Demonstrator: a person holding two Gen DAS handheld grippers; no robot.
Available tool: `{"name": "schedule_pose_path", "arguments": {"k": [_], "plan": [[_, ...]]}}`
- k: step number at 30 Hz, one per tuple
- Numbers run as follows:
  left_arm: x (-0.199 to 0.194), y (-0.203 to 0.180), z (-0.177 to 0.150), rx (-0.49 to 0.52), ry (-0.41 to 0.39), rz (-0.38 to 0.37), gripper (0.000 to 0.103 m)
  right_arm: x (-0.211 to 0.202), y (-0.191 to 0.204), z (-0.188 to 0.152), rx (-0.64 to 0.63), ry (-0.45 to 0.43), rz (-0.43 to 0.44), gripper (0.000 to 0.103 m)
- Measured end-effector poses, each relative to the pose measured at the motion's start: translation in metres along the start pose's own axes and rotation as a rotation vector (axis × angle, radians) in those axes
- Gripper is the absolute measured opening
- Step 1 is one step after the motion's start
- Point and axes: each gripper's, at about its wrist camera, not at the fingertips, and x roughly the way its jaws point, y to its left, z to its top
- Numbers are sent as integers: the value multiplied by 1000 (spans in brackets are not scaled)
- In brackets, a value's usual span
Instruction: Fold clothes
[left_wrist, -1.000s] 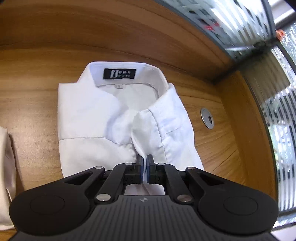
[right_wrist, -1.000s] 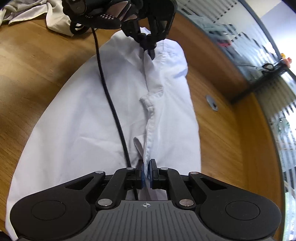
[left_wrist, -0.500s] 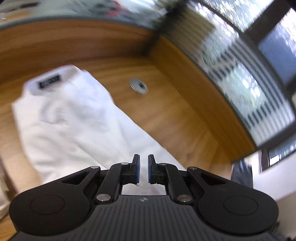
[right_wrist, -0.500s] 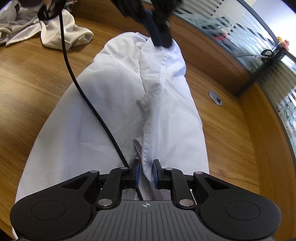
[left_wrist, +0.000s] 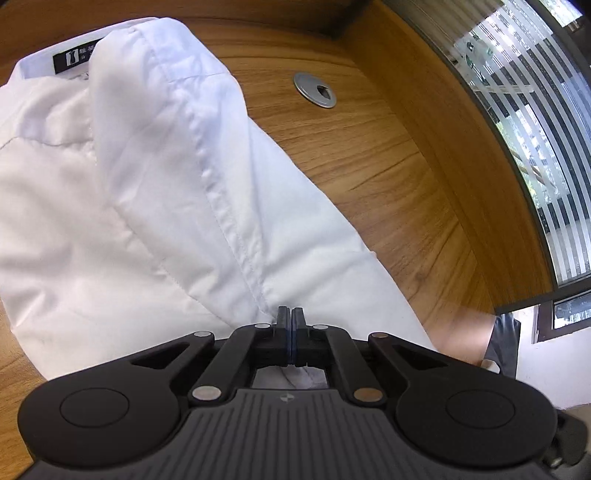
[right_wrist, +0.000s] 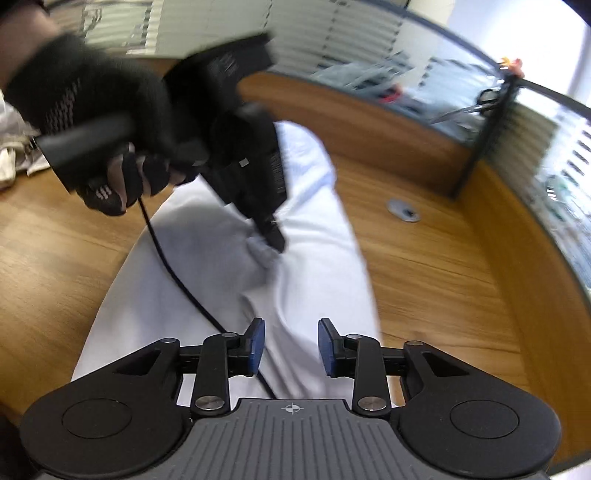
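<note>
Wooden desk (left_wrist: 388, 177) (grommet (left_wrist: 314, 90)), striped windows (left_wrist: 535, 122).

Two matte black two-finger grippers (left_wrist: 291, 314) (right_wrist: 290, 345) with ribbed grey bases, silver pivot screws and blue rubber fingertip pads (right_wrist: 255, 345). A black knit fingerless glove (right_wrist: 92, 103) with white dots; a thin black cable (right_wrist: 173, 273).

The shirt (left_wrist: 155, 206) lay on the table (left_wrist: 388, 177), filling the frame's left; the grommet (left_wrist: 314, 89) sat upper centre, right of it.
</note>
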Motion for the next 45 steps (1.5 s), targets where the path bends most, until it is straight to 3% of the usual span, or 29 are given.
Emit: {"name": "schedule_pose_path", "arguments": {"k": [7, 14, 21, 28, 29, 31, 33, 35, 40, 45], "plan": [[-3, 6, 1, -70, -4, -20, 2, -39, -55, -27, 39, 57, -11, 39], [-17, 12, 1, -123, -21, -48, 2, -35, -117, -56, 57, 132, 61, 45], [-26, 11, -2, -132, -24, -22, 2, -10, -172, -70, 87, 182, 257, 44], [-29, 13, -4, -155, -29, -1, 2, 17, -196, -76, 66, 237, 486, 43], [-29, 13, -5, -163, -29, 0, 2, 20, -198, -78, 74, 252, 516, 42], [-30, 13, -4, -173, -31, 3, 2, 25, -201, -81, 94, 284, 570, 30], [-30, 12, -4, -170, -32, 5, 2, 19, -198, -81, 107, 288, 558, 14], [-31, 12, -4, -165, -33, 1, 2, 13, -195, -81, 119, 288, 540, 10], [-34, 18, -5, -151, -42, -33, 3, -26, -167, -81, 158, 252, 407, 9], [-42, 27, -6, -123, -53, -75, 3, -84, -103, -73, 206, 223, 206, 9]]}}
